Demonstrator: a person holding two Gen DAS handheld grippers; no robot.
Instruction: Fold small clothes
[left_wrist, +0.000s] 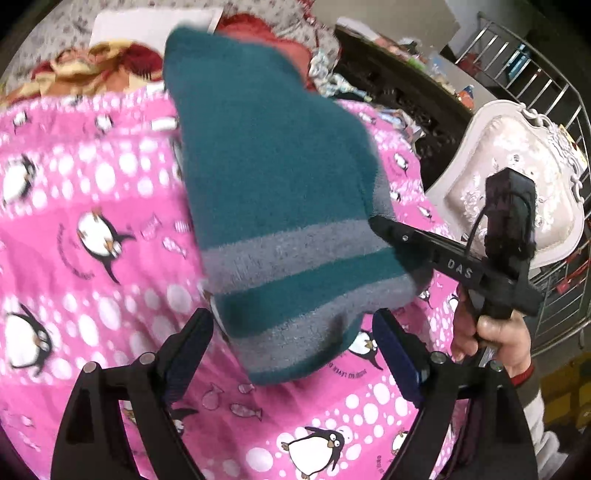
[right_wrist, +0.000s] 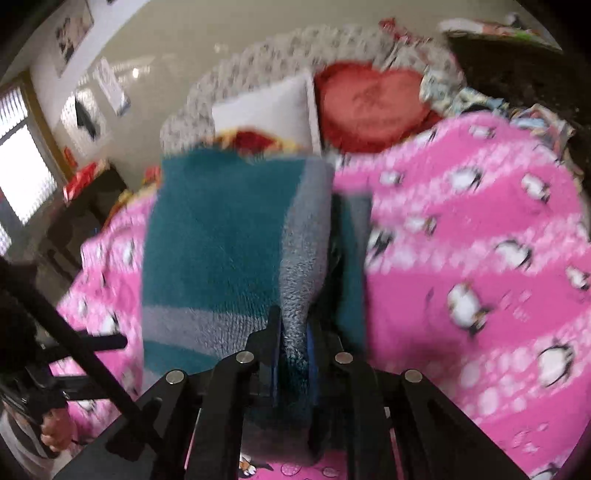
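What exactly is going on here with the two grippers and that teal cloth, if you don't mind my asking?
A person holding a gripper in each hand is folding a small teal garment with grey stripes over a pink penguin-print blanket. The right gripper is shut on a grey-striped edge of the garment and holds it up. The left gripper is open, its jaws wide on either side of the garment's lower end without pinching it. The fold is not finished yet.

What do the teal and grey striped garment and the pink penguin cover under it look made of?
Teal and grey striped garment: looks like thick fuzzy knit or fleece, matte, with a raised nap. Pink penguin-print bed cover: seemingly soft printed plush fabric, though blur leaves this open.
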